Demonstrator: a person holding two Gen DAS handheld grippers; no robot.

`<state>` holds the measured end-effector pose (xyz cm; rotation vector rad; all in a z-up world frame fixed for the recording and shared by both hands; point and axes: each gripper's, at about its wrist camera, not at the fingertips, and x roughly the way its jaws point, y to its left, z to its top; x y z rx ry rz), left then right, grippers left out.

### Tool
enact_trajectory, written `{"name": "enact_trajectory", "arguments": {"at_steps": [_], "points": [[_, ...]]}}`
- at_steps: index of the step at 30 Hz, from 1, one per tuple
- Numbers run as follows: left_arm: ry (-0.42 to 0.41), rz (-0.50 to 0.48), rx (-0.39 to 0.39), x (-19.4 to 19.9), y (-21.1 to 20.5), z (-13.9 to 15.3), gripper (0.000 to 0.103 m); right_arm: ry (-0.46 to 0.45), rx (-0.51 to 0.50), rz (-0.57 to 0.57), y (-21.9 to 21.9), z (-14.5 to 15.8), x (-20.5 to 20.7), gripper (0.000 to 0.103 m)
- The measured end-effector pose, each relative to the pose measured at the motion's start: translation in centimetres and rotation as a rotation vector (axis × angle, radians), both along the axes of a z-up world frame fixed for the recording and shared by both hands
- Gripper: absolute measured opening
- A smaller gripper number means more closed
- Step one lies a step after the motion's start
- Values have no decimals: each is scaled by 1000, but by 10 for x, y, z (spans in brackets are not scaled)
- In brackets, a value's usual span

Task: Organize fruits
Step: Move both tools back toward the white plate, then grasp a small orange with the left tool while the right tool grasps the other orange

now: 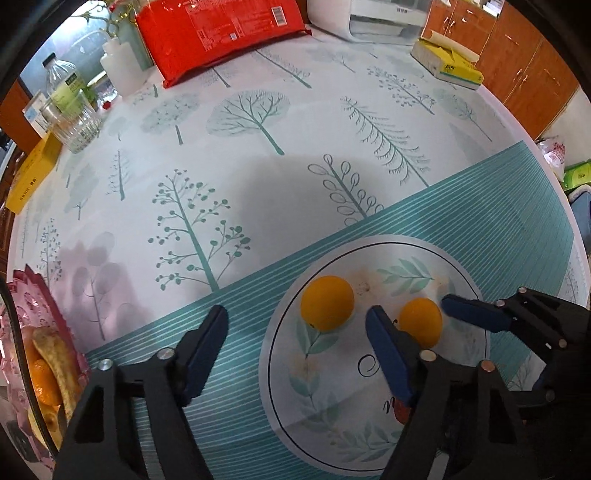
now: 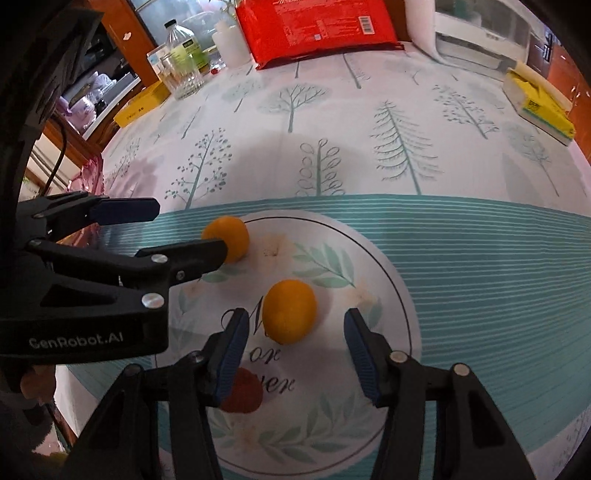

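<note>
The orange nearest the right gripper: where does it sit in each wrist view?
Left wrist view: lower right, the orange nearest the right gripper lies between the right gripper fingers, right of the other orange.
Right wrist view: centre, the same orange lies just ahead of the open fingers.
Shared landmark: the red bag at the table's far edge.
</note>
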<state>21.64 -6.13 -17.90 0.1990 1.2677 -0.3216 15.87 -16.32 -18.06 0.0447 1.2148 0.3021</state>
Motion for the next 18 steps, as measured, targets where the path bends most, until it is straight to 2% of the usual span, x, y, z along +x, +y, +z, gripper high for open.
{"name": "enact_trajectory", "arguments": {"at_steps": [1,6,10,16,18], "points": [[5,0,-1,1,0,-2,70,6,3,2,0,-2,2,40],[26,-7,-15,5,-3,-8,63,-2,18,0,-2,-2,6,32],[39,-26,-19,5,-9,-13,55,-4,11,-25,-8,-1,5,32],[42,-54,-16,3,-19,-16,32,-1,16,-60,-19,-2,4,31],[32,-58,-11,2,-21,-16,32,-3,17,-66,-20,-2,4,31]]}}
